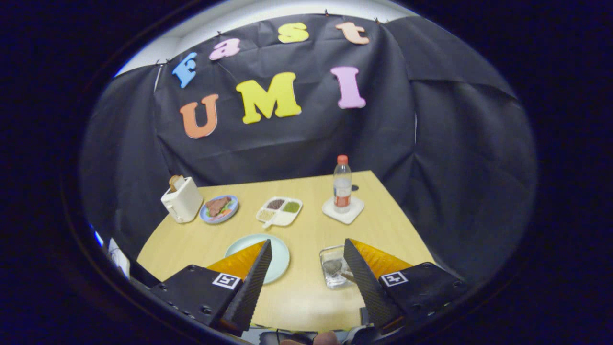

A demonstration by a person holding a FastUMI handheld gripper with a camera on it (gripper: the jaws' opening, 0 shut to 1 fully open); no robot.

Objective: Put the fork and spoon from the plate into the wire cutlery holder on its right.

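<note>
Spoon [334,267] in holder [335,273], by wide-apart fingers [357,268].

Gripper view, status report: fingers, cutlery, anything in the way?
Gripper open, holding nothing, above the table. Plate looks bare where visible. Spoon in the holder; fork not made out. Nothing between the fingers.

Cutlery holder [334,268] right of plate [280,249]; bottle [342,184] behind.

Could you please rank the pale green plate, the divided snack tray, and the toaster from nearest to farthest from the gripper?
The gripper is open, holding nothing.
1. Pale green plate, just behind one finger.
2. Divided snack tray, mid-table beyond the plate.
3. Toaster, at the table's far corner.
</note>
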